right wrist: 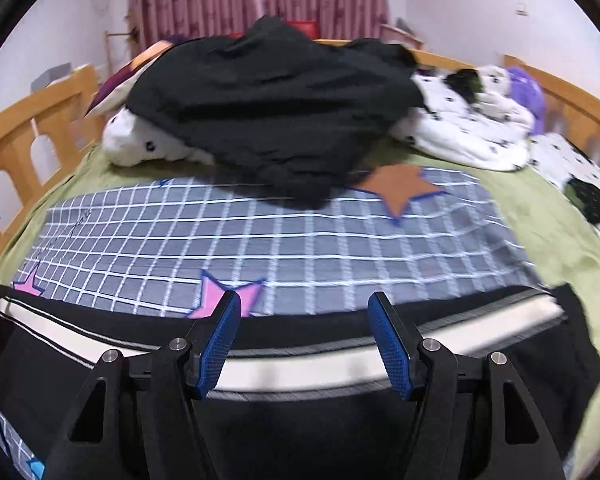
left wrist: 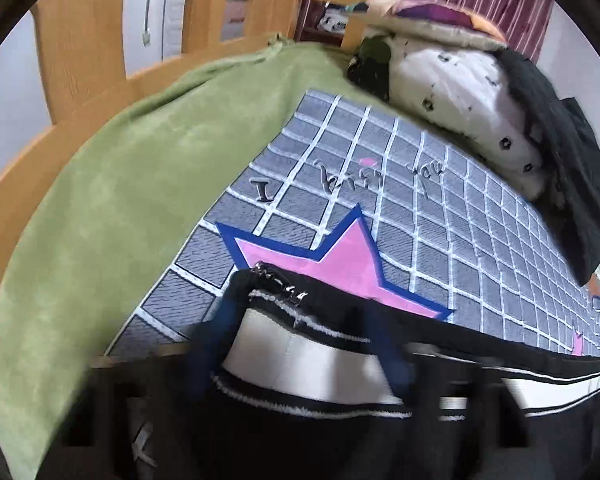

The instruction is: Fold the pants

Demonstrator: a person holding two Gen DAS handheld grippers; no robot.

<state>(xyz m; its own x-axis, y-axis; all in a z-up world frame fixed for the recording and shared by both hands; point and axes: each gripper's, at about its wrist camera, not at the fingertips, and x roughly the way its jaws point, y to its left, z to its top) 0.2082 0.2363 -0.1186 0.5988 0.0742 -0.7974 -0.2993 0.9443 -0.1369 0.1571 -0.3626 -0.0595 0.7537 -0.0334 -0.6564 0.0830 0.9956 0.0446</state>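
Wooden-railed bed (right wrist: 60, 92) under a grey grid-patterned mat with pink stars (right wrist: 260, 236). Across its near edge, black pants with white side stripes (right wrist: 300, 368). Over them: right gripper (right wrist: 303, 332), blue pads spread wide, empty; left gripper (left wrist: 300, 344) blurred, cannot tell its state.

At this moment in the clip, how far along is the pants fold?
Early. Done: the black pants with the white side stripe lie stretched lengthwise across the grid mat. In hand: the left gripper, blurred, sits around the zipper end; whether it grips is unclear. The right gripper is open above the stripe. Left: no fold shows yet.
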